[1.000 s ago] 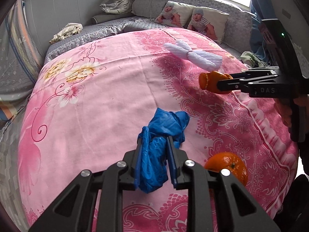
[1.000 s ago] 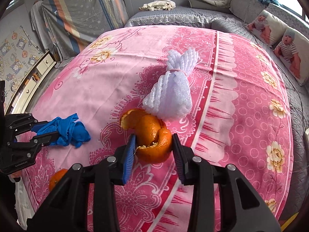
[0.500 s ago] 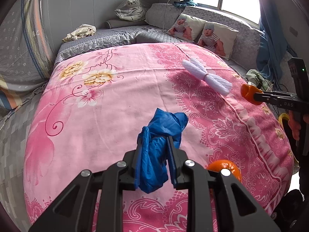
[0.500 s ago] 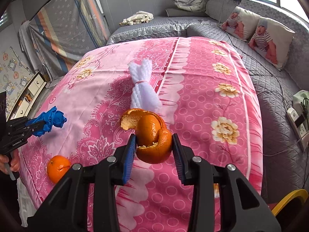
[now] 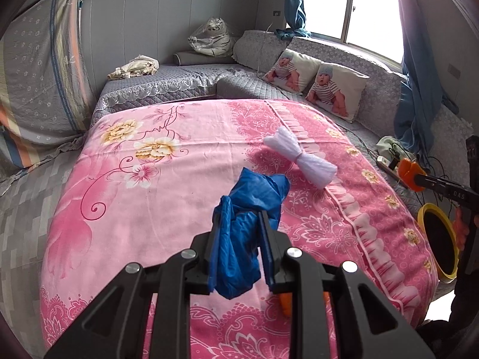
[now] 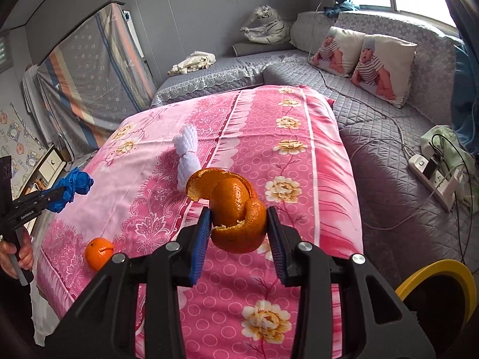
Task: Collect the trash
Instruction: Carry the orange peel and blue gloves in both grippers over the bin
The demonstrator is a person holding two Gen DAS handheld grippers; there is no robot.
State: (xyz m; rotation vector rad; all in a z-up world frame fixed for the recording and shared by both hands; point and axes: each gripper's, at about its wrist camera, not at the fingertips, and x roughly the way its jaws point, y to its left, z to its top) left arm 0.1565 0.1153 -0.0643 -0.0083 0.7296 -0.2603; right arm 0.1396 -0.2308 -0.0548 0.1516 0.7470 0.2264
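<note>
My left gripper [image 5: 238, 221] is shut on a crumpled blue plastic bag [image 5: 248, 209] and holds it above the pink bedspread [image 5: 143, 197]. My right gripper [image 6: 238, 217] is shut on an orange peel [image 6: 233, 209] and holds it above the bed's right side. The peel [image 5: 408, 173] also shows in the left wrist view, above the yellow-rimmed bin [image 5: 440, 245]. A white foam net [image 5: 299, 157] lies on the bed; it also shows in the right wrist view [image 6: 187, 155]. A whole orange [image 6: 98, 252] sits near the bed's front edge.
The yellow bin [image 6: 434, 278] stands on the floor beside the bed. A power strip with cables [image 6: 434, 176] lies on the grey quilted bench. Baby-print cushions [image 5: 317, 83] and a tiger toy [image 5: 211, 37] are at the back. A folded striped mattress [image 5: 39, 80] leans at left.
Both grippers have risen and pulled back from the bed with their loads. The right gripper has moved right with the peel, and the yellow bin has come into view.
</note>
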